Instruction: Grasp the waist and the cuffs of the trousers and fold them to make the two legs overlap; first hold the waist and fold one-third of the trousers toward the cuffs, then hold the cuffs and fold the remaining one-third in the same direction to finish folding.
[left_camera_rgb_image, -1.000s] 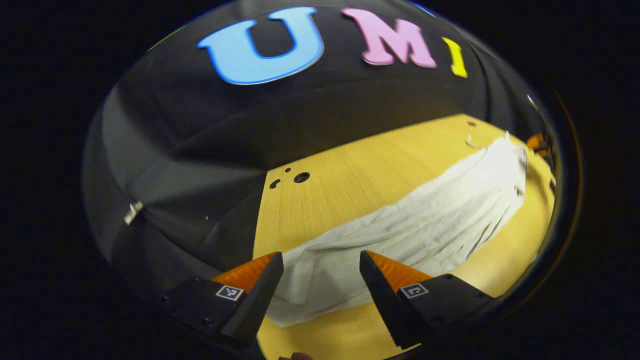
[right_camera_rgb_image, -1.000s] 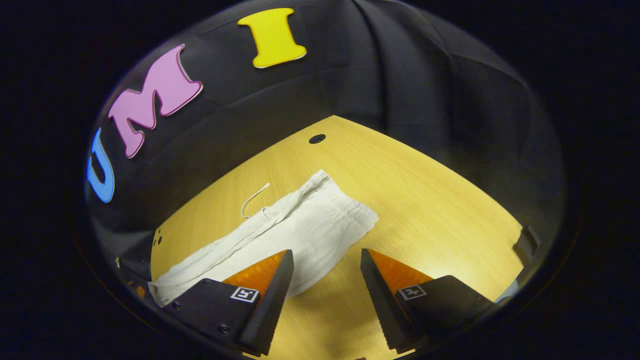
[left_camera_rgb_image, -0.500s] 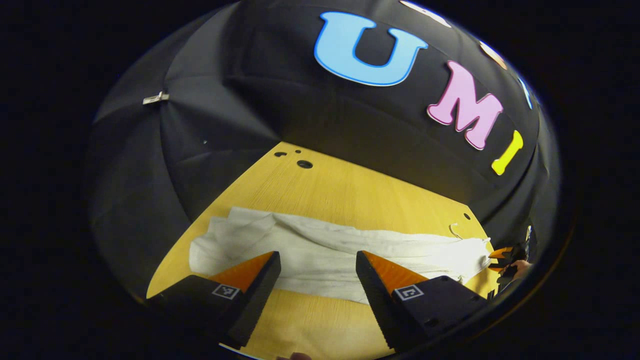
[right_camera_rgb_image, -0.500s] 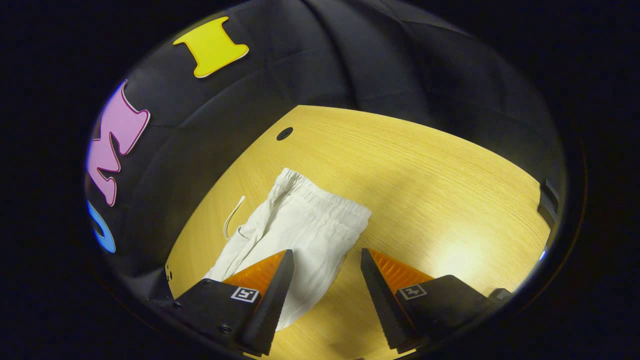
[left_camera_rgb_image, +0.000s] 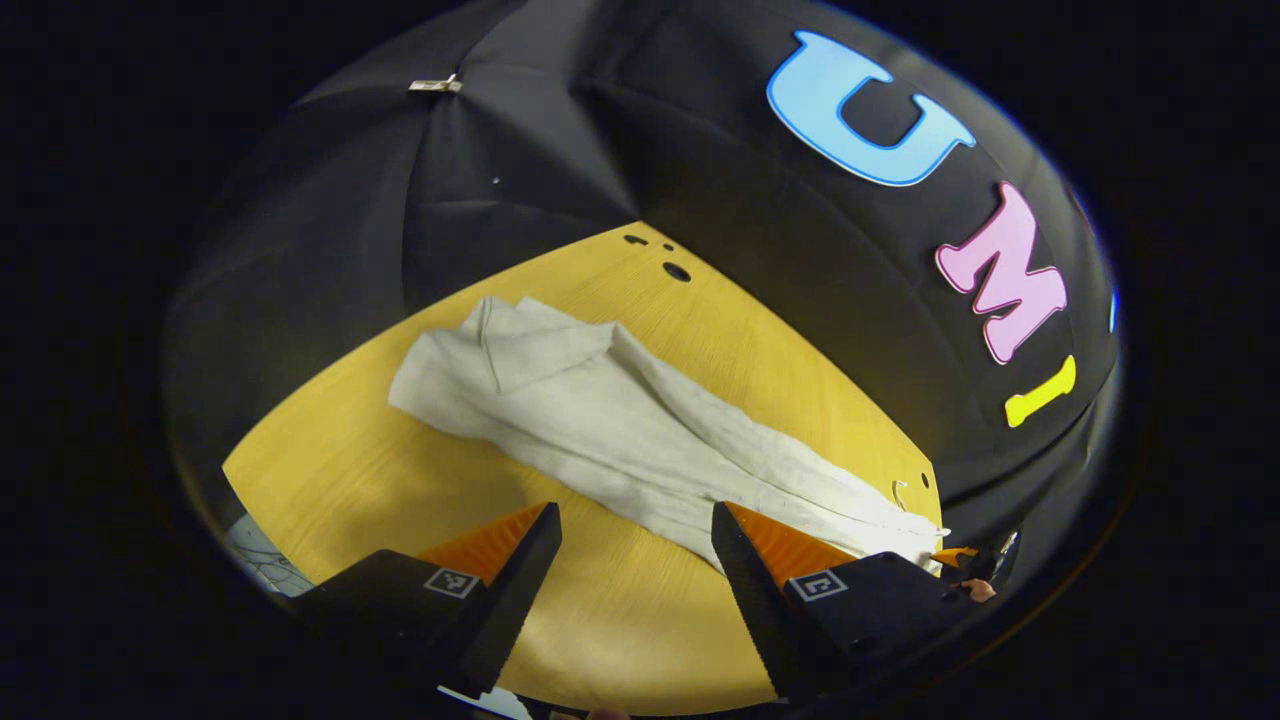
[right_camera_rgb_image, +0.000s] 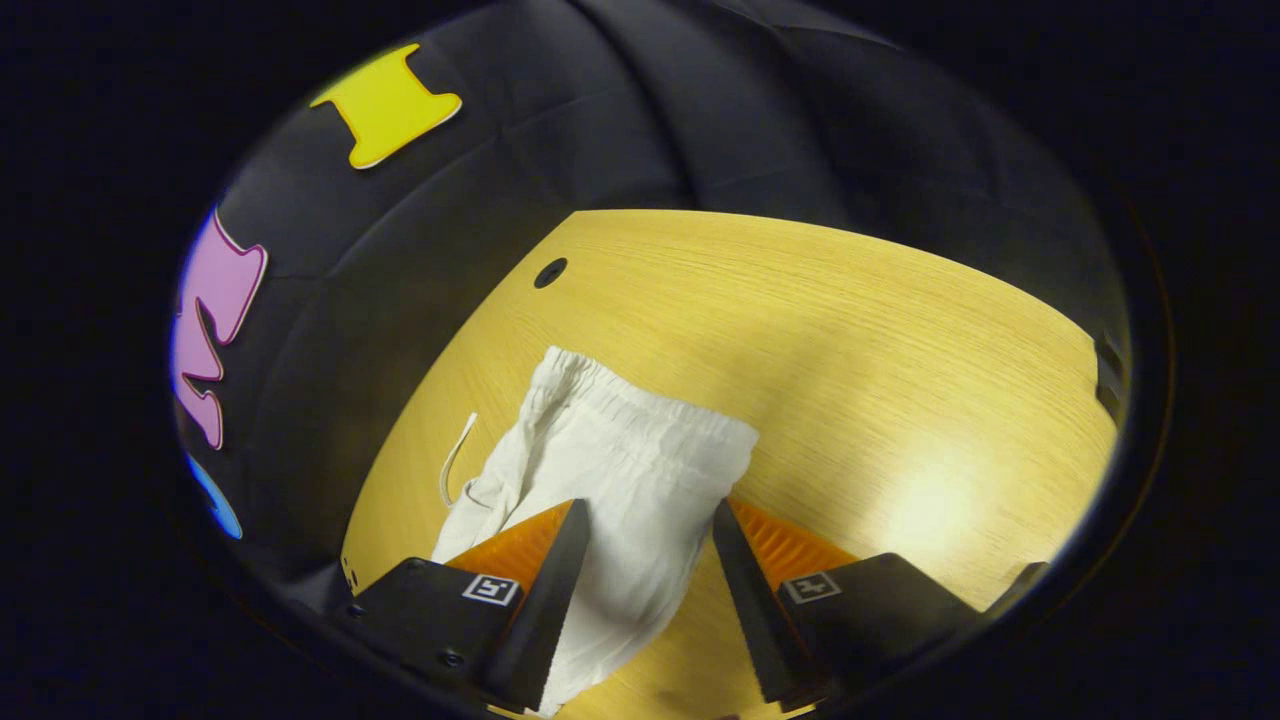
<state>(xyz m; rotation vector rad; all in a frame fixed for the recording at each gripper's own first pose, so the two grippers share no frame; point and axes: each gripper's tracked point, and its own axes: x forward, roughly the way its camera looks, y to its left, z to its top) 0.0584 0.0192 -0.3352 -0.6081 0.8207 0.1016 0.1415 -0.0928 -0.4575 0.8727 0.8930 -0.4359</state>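
The white trousers (left_camera_rgb_image: 640, 430) are laid flat and lengthwise on the wooden bench (left_camera_rgb_image: 400, 480), with both legs stacked one on the other.

In the left gripper view, the left claw (left_camera_rgb_image: 633, 575) is held open above the bench, and no cloth is gripped between its fingers. The trousers are seen ahead of this claw, running from the cuffs (left_camera_rgb_image: 470, 350) at the far upper left to the far end at the lower right, just behind the claw's right finger. Bare bench is seen between the two fingers. Part of the other claw is seen at the lower right edge, next to the end of the trousers.

In the right gripper view, the right claw (right_camera_rgb_image: 645, 580) is also held open. The gathered waist (right_camera_rgb_image: 650, 405) lies just ahead of it, and trouser cloth (right_camera_rgb_image: 620, 560) is seen in the gap between its fingers; whether the fingers touch the cloth cannot be told. A white drawstring (right_camera_rgb_image: 455, 465) lies on the bench to the left of the waist. A round hole (right_camera_rgb_image: 550, 272) in the bench is seen beyond the waist.
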